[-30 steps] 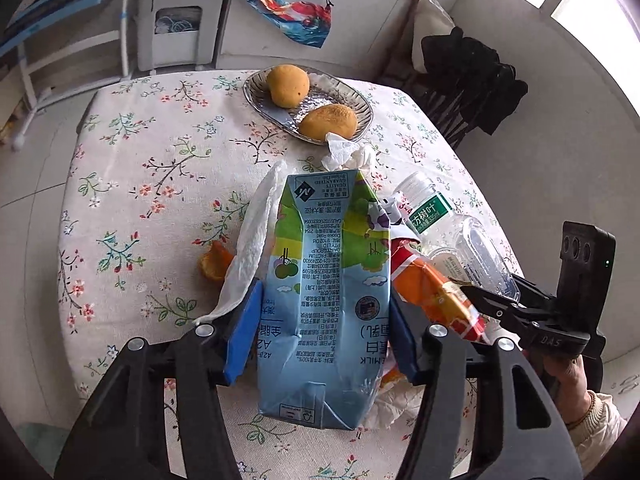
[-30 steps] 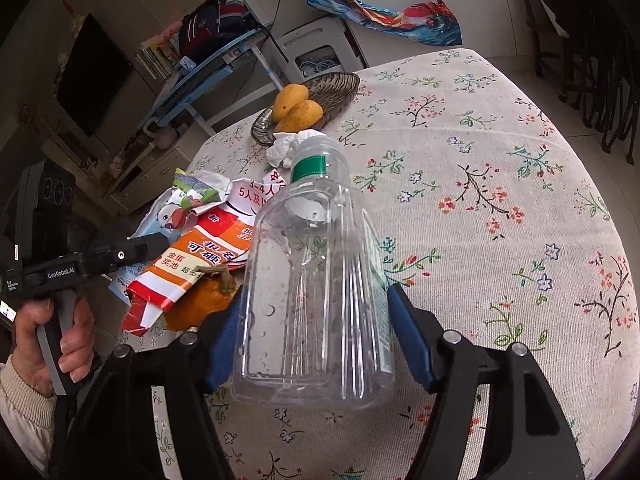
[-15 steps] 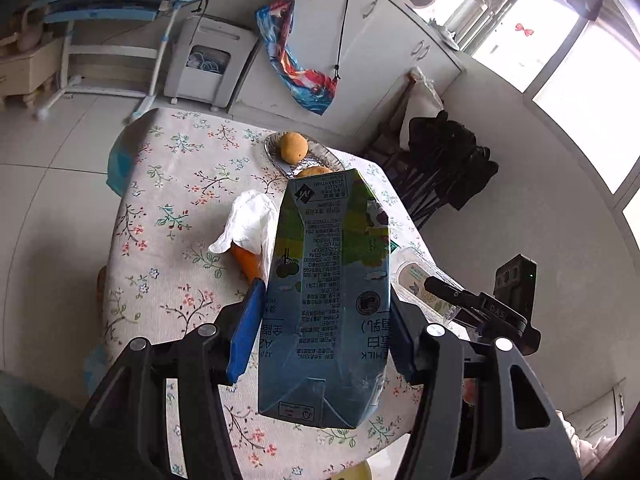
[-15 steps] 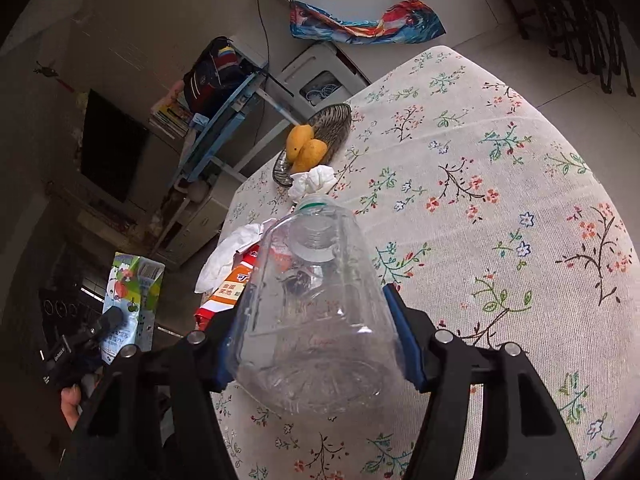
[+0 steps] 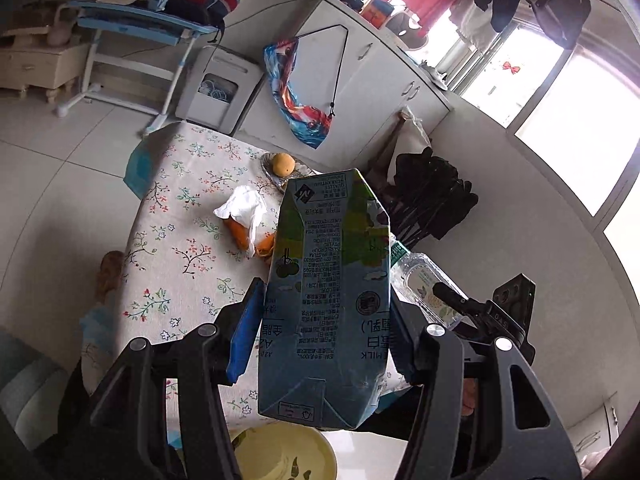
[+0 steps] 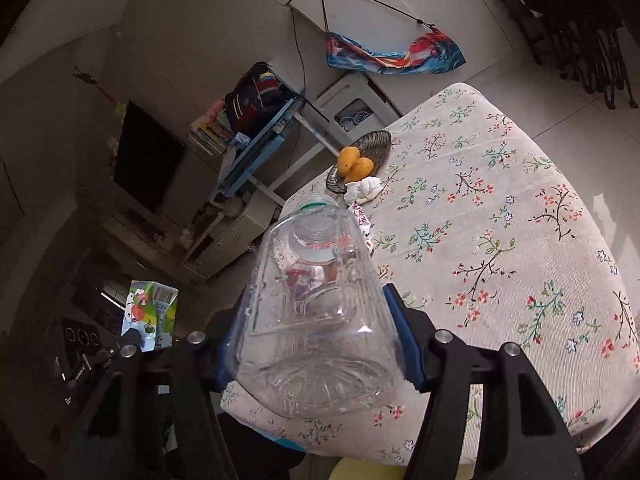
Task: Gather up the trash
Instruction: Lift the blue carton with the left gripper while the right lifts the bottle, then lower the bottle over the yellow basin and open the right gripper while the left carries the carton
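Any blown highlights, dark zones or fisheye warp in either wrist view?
Left wrist: windows upper right are blown out; milk carton stays readable. Right wrist: left side of room is dim; clear bottle distorts what lies behind it. Both views bend the table edge.

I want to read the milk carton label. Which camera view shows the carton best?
The left wrist view: the milk carton fills the centre, held in the left gripper, print facing the camera. The right wrist view shows it small and dim.
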`<act>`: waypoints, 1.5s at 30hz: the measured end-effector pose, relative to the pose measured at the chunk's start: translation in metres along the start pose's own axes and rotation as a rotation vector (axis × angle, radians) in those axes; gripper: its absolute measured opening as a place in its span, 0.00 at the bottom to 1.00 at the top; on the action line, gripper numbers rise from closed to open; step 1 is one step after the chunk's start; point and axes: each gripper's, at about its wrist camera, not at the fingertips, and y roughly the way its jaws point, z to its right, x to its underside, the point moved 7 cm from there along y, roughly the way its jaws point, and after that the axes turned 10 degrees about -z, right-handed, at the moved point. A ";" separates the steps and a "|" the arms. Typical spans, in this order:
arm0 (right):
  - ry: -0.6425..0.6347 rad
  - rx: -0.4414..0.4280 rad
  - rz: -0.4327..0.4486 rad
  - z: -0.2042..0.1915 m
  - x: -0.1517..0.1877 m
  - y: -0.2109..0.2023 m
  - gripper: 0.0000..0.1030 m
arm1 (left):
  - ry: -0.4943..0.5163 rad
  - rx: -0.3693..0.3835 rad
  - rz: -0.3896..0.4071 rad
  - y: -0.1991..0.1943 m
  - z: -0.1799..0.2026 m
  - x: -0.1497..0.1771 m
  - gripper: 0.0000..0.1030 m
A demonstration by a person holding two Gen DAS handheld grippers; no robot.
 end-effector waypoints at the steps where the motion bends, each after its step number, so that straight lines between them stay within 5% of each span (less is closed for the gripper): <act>1: -0.009 -0.011 -0.003 -0.007 0.006 -0.005 0.59 | 0.005 -0.004 0.012 -0.006 0.003 0.002 0.52; 15: -0.214 -0.045 -0.258 -0.082 0.119 -0.018 0.60 | 0.124 -0.055 0.123 -0.078 0.048 0.030 0.52; 22: -0.266 0.011 -0.440 -0.080 0.179 0.008 0.60 | 0.158 -0.062 0.154 -0.096 0.063 0.033 0.53; 29: -0.255 0.076 -0.523 -0.064 0.204 0.026 0.60 | 0.176 -0.060 0.178 -0.107 0.073 0.035 0.53; 37: -0.250 0.096 -0.434 -0.063 0.187 0.018 0.67 | 0.200 -0.072 0.188 -0.111 0.080 0.040 0.53; 45: -0.379 0.248 -0.093 -0.073 0.136 -0.016 0.80 | 0.239 -0.104 0.200 -0.113 0.089 0.044 0.53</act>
